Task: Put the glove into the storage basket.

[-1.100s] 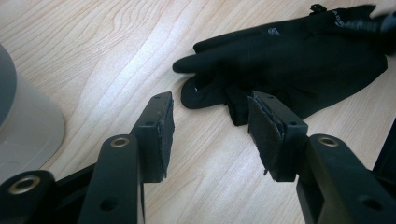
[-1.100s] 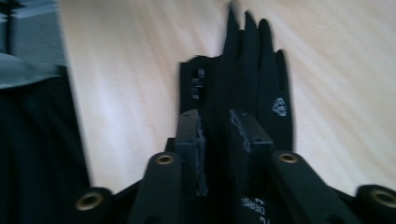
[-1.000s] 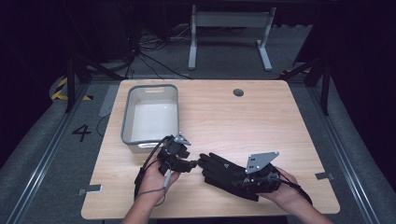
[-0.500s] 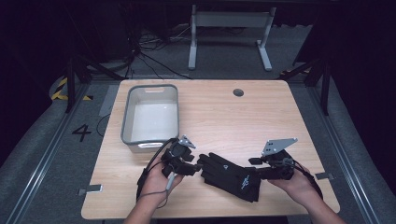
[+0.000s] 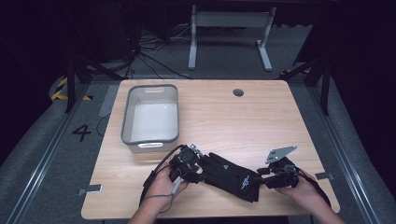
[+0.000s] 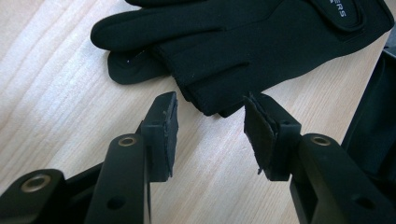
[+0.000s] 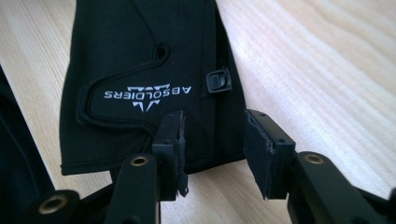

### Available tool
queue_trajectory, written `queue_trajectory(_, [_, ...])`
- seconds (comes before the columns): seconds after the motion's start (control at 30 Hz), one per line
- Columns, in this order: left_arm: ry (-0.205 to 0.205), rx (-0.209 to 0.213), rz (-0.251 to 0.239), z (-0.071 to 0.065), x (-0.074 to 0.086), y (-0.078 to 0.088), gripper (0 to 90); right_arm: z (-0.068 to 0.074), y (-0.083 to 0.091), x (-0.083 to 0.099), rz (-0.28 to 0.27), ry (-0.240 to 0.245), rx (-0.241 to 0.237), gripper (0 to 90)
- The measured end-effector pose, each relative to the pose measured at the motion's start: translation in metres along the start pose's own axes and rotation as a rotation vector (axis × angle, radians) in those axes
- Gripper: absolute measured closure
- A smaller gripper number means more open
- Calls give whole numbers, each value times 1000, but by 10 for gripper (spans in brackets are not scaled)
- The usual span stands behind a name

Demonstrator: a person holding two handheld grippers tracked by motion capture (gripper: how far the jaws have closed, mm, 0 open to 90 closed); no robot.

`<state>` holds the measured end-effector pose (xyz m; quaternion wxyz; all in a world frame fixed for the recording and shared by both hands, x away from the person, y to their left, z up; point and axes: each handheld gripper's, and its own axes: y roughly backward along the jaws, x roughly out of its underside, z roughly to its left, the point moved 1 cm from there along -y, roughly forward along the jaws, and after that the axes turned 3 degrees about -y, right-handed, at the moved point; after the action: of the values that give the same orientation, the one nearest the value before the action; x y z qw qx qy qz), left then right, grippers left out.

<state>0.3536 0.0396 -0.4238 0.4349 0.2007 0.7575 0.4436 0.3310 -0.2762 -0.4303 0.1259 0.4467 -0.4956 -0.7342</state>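
The wooden desk [image 5: 261, 121] fills the middle of the high view, its round cable hole [image 5: 238, 92] toward one o'clock. A grey bin [image 5: 150, 138] stands at ten o'clock of the desk's centre, well apart from the hands. At six o'clock, near the front edge, lies a black glove [image 5: 231, 175], flat on the wood, its fingers pointing toward nine o'clock and its cuff toward four o'clock; white lettering shows on the cuff strap [image 7: 147, 93].

The left gripper [image 5: 194, 169] sits at the glove's nine o'clock end. In the left gripper view its jaws stand apart and have just been closing a little; the glove's fingertips [image 6: 219, 100] lie in the gap at twelve o'clock, and neither pad presses on them.

The right gripper [image 5: 263, 176] sits at the cuff end, at four o'clock of the glove. Its jaws have just been opening; the cuff's edge [image 7: 212, 158] lies between them, the pads not squeezing it. A small black buckle [image 7: 218, 80] sits at twelve o'clock of those jaws.
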Motion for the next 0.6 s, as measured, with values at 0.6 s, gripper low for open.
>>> queue_trajectory(0.6, [7,8,49,3,0,-15,611,17,-13,-3,102,60,38,827])
